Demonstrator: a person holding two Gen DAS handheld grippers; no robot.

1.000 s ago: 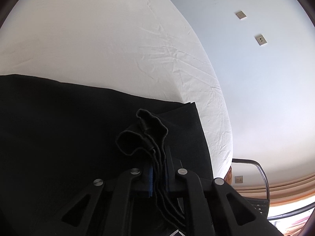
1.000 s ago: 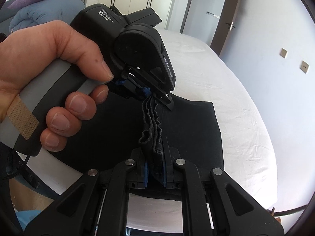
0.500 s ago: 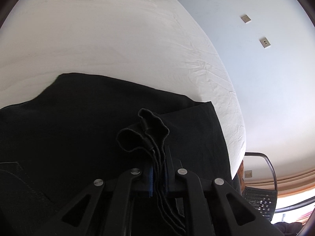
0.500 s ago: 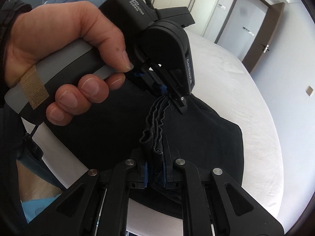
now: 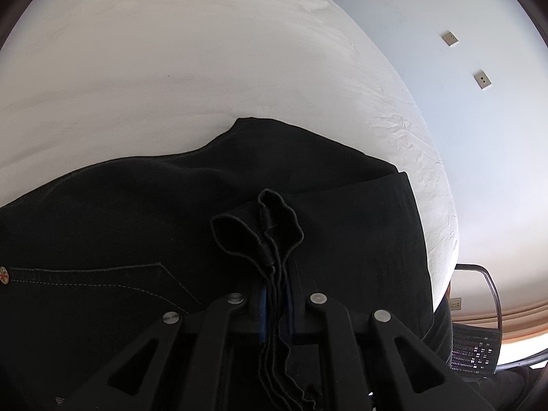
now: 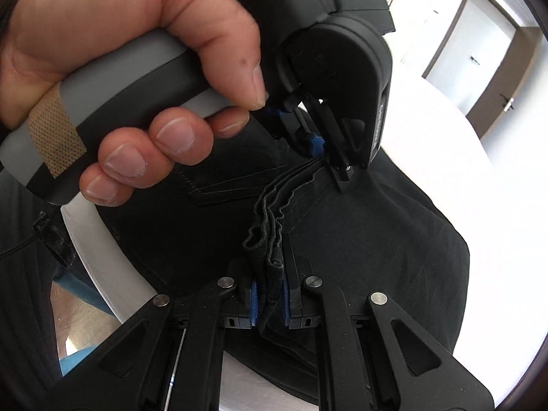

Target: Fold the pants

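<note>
A home bedroom: a white-sheeted bed [image 5: 205, 68], a brown-framed door [image 6: 493, 54] and wall sockets [image 5: 482, 79].

My left gripper [image 5: 275, 303] tilts downward, fingers pinched nearly together. My right gripper [image 6: 269, 299] does likewise, just beside it. My left hand [image 6: 113, 78] wraps its grey handle, thumb on top.

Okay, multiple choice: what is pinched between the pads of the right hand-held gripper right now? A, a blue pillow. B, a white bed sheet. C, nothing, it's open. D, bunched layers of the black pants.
D: the right hand-held gripper is shut on stacked edges of the black pants, which lie over the white bed.
</note>
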